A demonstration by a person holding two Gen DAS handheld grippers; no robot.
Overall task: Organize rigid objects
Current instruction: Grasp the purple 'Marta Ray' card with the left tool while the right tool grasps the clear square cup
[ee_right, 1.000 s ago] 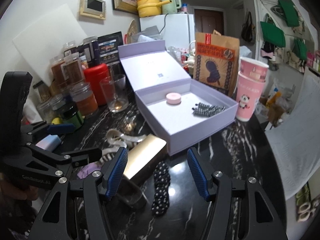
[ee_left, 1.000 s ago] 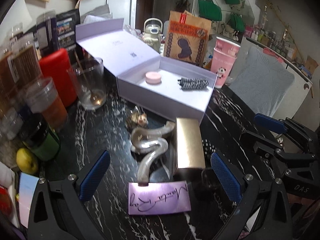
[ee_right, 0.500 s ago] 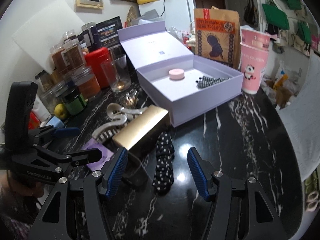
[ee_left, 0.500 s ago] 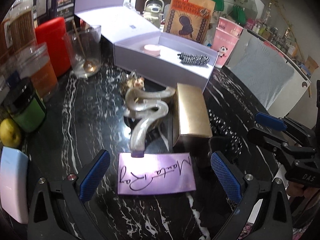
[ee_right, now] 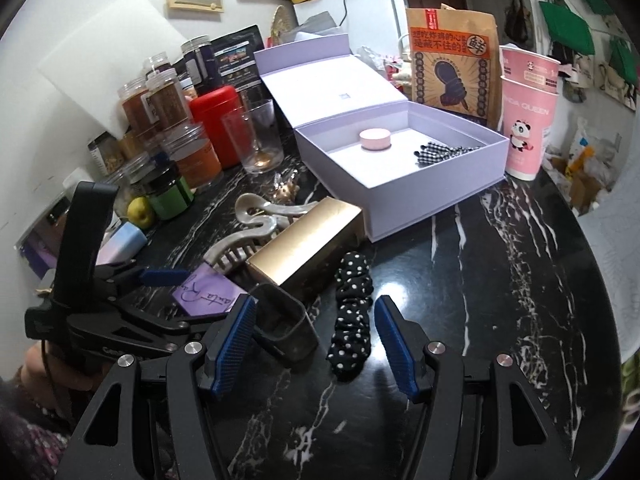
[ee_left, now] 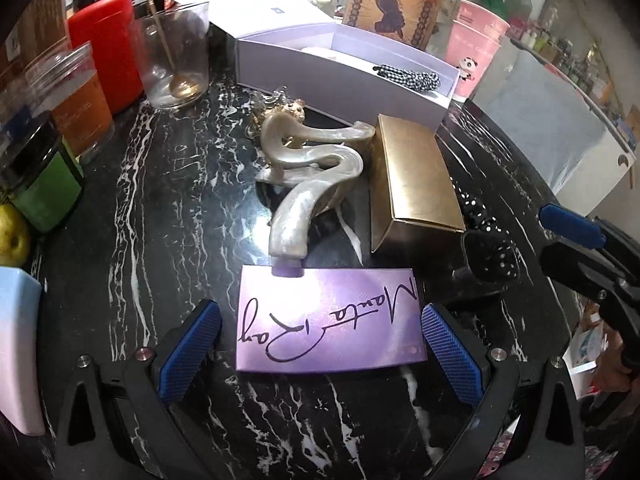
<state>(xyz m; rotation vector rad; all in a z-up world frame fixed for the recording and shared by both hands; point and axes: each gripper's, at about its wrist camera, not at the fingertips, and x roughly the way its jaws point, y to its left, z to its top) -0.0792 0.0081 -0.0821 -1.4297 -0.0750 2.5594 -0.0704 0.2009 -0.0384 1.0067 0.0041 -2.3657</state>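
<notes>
My left gripper is open, its blue pads either side of a flat purple card with black script on the black marble table. Beyond the card lie a pearly hair claw and a gold box. My right gripper is open, with a black polka-dot scrunchie between its fingers and a small dark cup at its left pad. The open lilac box holds a pink round case and a checked scrunchie. The left gripper also shows in the right wrist view.
Jars, a red canister, a glass, a green jar and a lemon crowd the left. Pink cups and a brown bag stand behind the box. A trinket keyring lies near the claw.
My left gripper has dropped lower and nearer, so the purple card now lies between its pads. My right gripper has moved in over the polka-dot scrunchie.
</notes>
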